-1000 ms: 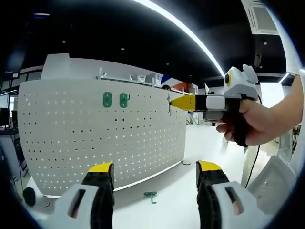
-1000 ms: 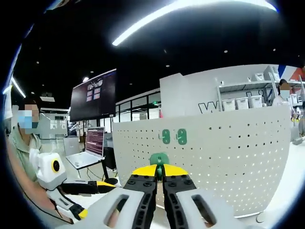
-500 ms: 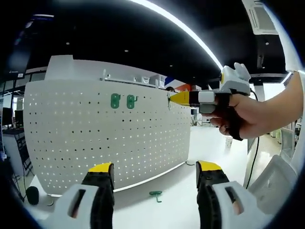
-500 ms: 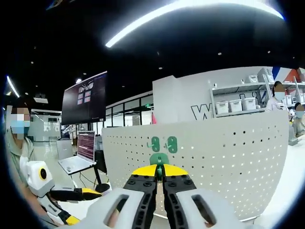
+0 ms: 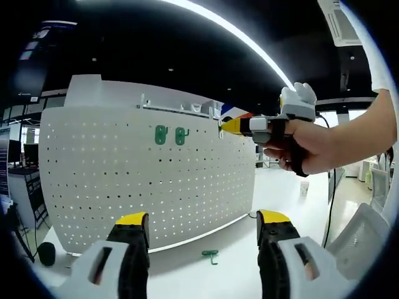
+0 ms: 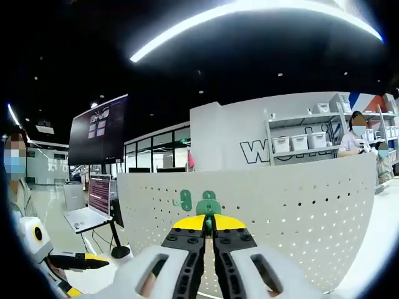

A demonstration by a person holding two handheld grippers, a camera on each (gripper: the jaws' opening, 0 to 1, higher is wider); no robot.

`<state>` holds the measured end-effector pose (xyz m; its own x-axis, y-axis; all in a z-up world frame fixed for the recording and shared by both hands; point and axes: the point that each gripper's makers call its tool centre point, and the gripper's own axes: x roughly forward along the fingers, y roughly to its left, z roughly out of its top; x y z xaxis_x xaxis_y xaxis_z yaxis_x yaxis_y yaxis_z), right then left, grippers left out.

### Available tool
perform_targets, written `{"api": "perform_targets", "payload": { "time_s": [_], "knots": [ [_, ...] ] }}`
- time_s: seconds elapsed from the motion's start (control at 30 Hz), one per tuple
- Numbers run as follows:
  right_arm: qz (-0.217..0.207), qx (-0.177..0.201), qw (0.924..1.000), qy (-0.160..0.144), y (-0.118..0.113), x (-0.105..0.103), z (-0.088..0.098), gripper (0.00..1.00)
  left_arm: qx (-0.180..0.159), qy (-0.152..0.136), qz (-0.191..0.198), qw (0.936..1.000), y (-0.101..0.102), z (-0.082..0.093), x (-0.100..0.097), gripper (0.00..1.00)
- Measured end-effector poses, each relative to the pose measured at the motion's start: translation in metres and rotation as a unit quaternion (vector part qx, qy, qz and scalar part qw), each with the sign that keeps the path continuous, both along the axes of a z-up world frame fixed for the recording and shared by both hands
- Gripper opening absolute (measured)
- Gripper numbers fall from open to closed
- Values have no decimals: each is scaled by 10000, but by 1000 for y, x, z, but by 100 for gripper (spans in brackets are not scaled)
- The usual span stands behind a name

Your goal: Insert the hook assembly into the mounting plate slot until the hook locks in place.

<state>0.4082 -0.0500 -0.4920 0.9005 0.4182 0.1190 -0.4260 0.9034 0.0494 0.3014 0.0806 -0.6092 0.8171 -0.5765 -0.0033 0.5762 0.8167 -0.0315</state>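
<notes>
A white pegboard [image 5: 143,177] stands upright on a white surface [image 5: 237,268] and serves as the reference for everything here. It is dotted with rows of small holes.

In the left gripper view, two green hooks [image 5: 171,135] are already mounted side by side high on the pegboard's face, near its top edge. A third green hook [image 5: 211,255] lies flat on the surface just in front of the pegboard's foot. The left gripper [image 5: 204,227] is held low in front of the pegboard, its yellow-tipped jaws spread wide with nothing between them.

The right gripper [image 5: 222,127] reaches toward the upper right part of the pegboard, carried by a person's hand [image 5: 299,146]. Its yellow tip is pressed close to the board, level with the two mounted hooks and to their right. A small dark-green piece shows at the tip; whether it touches the board cannot be told from here.

In the right gripper view, the right gripper [image 6: 208,223] has its jaws closed tight around a green hook assembly [image 6: 208,207], which pokes up between the yellow tips right in front of the pegboard [image 6: 274,218]. The two mounted hooks [image 6: 184,200] sit just beside it, one partly hidden behind it. Past the pegboard's left side, a laptop [image 6: 87,208] sits open, and the left gripper [image 6: 75,260] shows low down.
</notes>
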Motion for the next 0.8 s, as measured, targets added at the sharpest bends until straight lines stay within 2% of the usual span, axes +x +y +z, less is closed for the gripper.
{"api": "perform_targets", "payload": {
  "time_s": [0.43,0.8],
  "knots": [
    [-254,5,9995,-160,-6,23,9,1,144,-51,14,9999,2,-2,0,72],
    [-373,7,9991,-198,-7,42,12,1,100,-12,48,9999,7,-5,-1,73]
  ]
}}
